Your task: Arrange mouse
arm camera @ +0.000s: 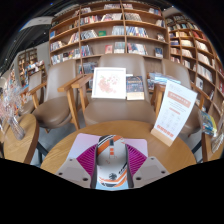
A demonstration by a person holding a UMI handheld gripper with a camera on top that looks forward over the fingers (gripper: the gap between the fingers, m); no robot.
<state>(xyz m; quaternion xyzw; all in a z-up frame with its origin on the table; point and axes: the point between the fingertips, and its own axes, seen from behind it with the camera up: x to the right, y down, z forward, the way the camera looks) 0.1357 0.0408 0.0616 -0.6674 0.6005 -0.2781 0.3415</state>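
A white and grey mouse [111,162] with orange stripes sits between my gripper's [111,150] two fingers. The magenta pads [88,156] press against both of its sides, so the gripper is shut on it. The mouse is over a pale mouse mat [78,147] lying on a round wooden table [172,156]. I cannot tell whether the mouse touches the mat or hangs just above it.
Beyond the table stand wooden armchairs, one in the middle [118,105] with a white book [109,82] propped on it, and one to the left [52,104]. A white sign [176,106] leans at the right. Bookshelves [110,30] fill the background.
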